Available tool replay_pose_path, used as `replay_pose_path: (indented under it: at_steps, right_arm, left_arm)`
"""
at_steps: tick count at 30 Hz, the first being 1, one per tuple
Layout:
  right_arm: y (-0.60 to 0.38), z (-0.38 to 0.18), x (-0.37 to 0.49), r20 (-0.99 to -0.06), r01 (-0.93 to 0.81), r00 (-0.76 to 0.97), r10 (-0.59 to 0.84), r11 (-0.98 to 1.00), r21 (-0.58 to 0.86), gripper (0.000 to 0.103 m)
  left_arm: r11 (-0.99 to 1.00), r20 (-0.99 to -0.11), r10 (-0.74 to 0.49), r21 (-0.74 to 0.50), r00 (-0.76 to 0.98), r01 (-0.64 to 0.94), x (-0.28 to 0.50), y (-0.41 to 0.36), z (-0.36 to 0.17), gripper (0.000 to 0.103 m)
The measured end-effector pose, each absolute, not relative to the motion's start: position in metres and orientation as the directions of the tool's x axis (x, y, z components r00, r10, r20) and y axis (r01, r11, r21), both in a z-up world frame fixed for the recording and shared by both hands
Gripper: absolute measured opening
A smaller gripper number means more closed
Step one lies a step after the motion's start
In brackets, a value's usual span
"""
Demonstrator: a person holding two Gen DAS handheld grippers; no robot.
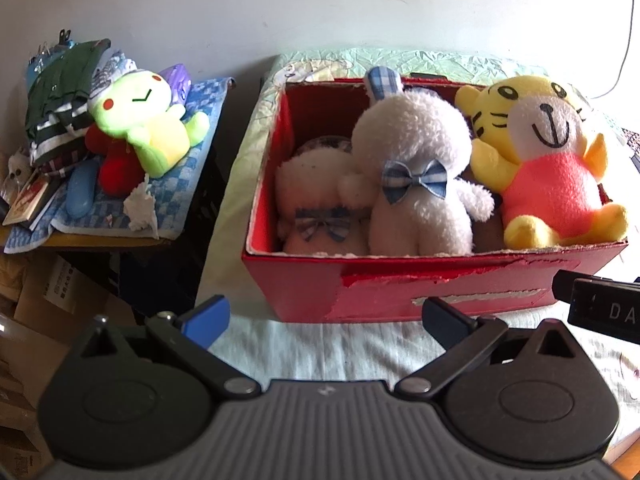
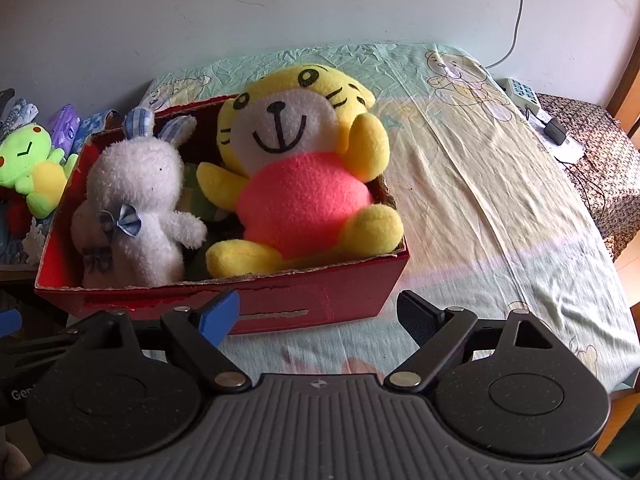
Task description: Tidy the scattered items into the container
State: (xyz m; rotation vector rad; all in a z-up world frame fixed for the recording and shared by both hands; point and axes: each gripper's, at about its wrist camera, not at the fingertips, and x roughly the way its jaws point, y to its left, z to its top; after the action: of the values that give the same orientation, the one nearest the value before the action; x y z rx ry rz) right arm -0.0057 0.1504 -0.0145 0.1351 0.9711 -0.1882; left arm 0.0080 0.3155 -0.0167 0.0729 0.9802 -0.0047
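A red cardboard box stands on the bed; it also shows in the right wrist view. Inside it sit a white rabbit plush with a blue bow, a second white plush to its left, and a yellow tiger plush with a pink belly at the right end. My left gripper is open and empty just in front of the box. My right gripper is open and empty, also in front of the box.
A side table left of the bed holds a green frog plush, a red plush, folded clothes and a blue checked cloth. A phone and charger lie at the bed's far right. Cardboard boxes stand below the table.
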Motion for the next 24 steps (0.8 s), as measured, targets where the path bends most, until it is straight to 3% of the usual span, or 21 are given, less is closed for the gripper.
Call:
replay_pose_path:
  at_steps: [24]
  right_arm:
    - [0.152,0.011,0.01,-0.809,0.165,0.585,-0.049,0.985,0.06,0.089]
  left_arm:
    - [0.993,-0.833,0.116,0.086,0.541,-0.081,0.029,0.321,0.002,0.102]
